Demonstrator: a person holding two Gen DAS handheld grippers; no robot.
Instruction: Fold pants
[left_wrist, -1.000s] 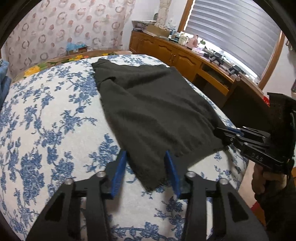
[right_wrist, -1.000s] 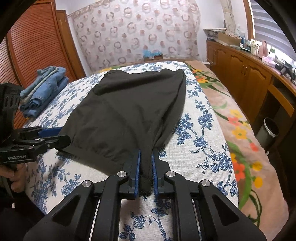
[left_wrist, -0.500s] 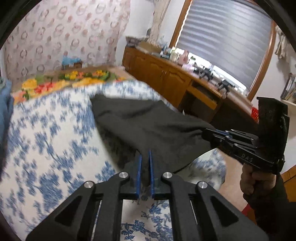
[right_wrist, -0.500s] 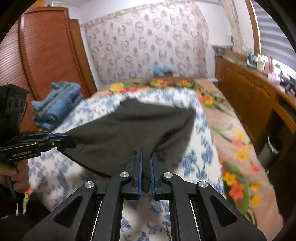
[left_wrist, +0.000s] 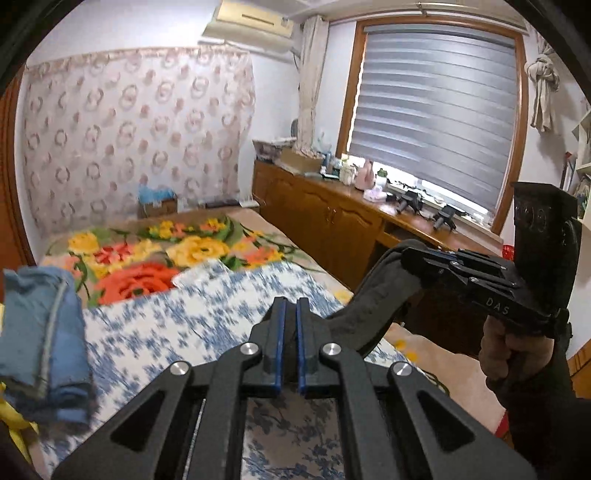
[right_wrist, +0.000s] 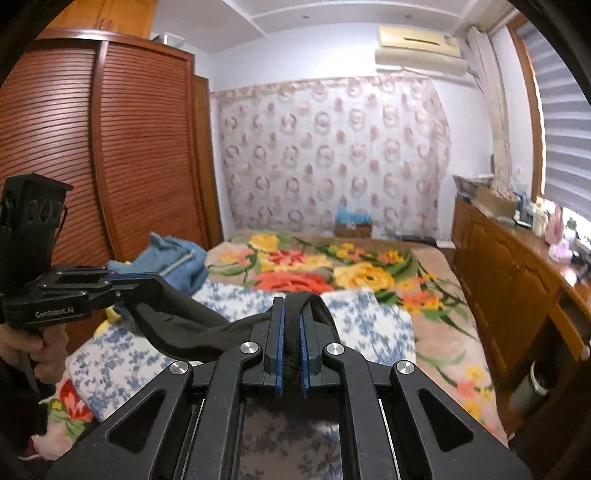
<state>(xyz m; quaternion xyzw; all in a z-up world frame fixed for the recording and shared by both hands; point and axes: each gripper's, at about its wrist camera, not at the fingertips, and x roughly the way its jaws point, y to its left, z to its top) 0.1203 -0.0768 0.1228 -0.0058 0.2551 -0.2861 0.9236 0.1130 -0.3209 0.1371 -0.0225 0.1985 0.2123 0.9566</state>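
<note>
Black pants (right_wrist: 184, 325) raised above blue-floral bedspread (left_wrist: 207, 317), slung between tools | left gripper (left_wrist: 289, 314) clenched on one edge | right gripper (right_wrist: 291, 314) clenched on other | folded jeans (left_wrist: 40, 343) nearby

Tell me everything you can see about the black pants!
The black pants look like soft, dark knit cloth. They hang lifted above the blue-flowered blanket, stretched in a sagging band between the left gripper and the right gripper, each shut on one end. Most of the fabric is hidden below the grippers.

Most of the pants (right_wrist: 184, 328) hang hidden below.
</note>
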